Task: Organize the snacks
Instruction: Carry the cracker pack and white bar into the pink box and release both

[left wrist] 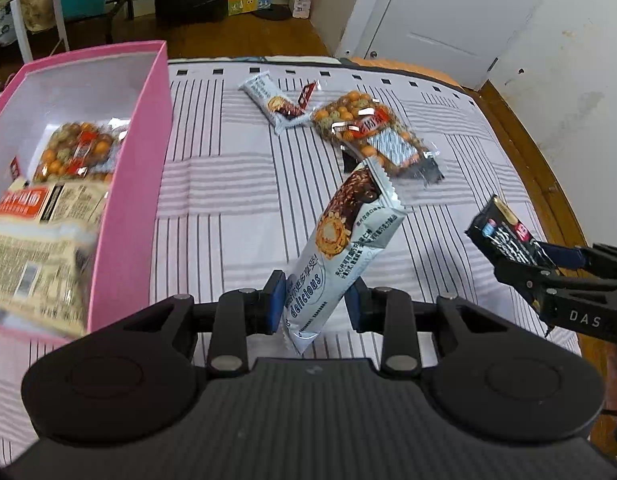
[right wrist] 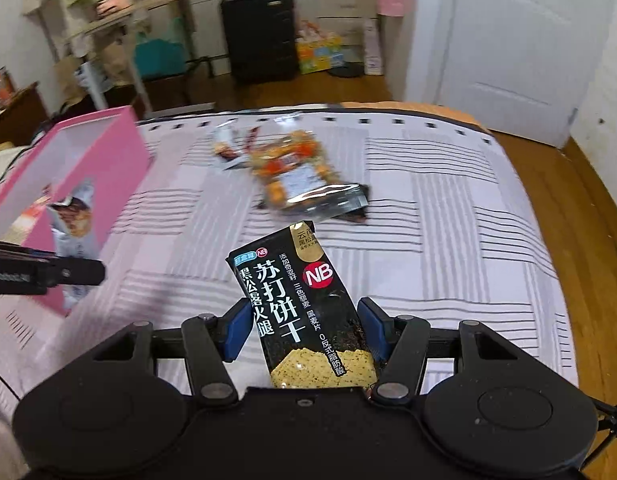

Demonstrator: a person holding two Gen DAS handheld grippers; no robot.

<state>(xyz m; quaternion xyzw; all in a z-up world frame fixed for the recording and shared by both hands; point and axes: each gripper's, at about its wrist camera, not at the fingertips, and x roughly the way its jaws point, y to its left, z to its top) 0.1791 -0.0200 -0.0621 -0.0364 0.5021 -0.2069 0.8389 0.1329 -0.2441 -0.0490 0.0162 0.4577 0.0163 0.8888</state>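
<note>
The left gripper (left wrist: 316, 300) pinches a light, crinkly chocolate bar wrapper (left wrist: 344, 240) near its lower end, right of the pink box (left wrist: 128, 208); the right gripper (right wrist: 304, 332) clamps a stiff, slippery black cracker pack (right wrist: 304, 312) across its width, further right.

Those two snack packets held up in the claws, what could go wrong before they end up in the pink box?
The left gripper pinches the pale blue bar only near its bottom end, so the long top could swing and slip out. The right gripper holds the black cracker pack tilted; squeezing may crush the crackers. The pink box already holds packets near its front, so a drop there might land on the rim.
</note>
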